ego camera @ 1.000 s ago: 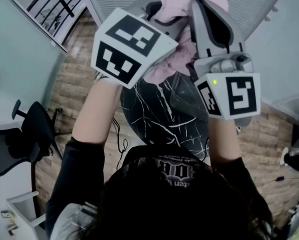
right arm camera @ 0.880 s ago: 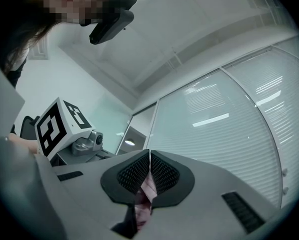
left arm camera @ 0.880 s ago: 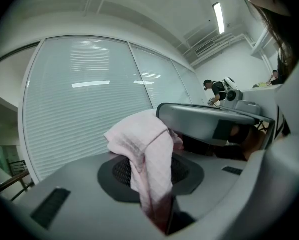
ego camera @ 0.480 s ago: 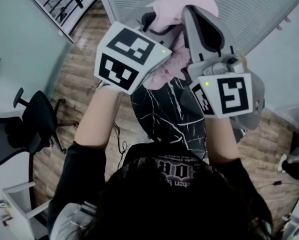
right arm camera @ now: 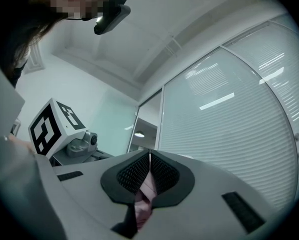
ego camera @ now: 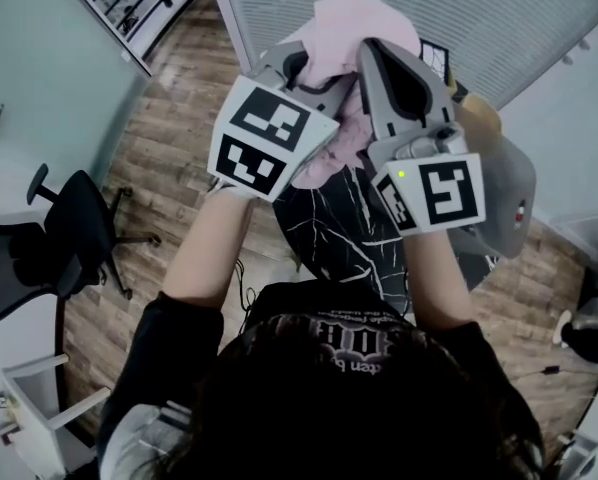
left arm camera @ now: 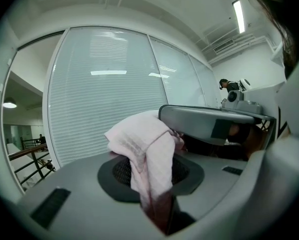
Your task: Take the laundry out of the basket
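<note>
we see both tools raised in front of the person, close together and clenched on the same pink cloth (ego camera: 344, 18). the left tool (left arm camera: 152, 181) has its dark pads pressed on a thick fold of the cloth, which bunches up over the top of the jaws and hangs down through the seam between them. the right tool (right arm camera: 148, 176) pinches a thin strip of the same cloth between its ribbed pads, which meet at the tip with the fabric showing lower in the gap. from the head view the cloth sits at the tips of the two tools, held in the air, well above the wooden floor (ego camera: 169, 138) and near a wall of glass with blinds (ego camera: 499, 18). below the tools lies a black surface with white veins (ego camera: 339, 233); we cannot tell what it is. a black office chair (ego camera: 64, 238) stands to the left, well apart from the tools. we cannot make out the basket in any view.
</note>
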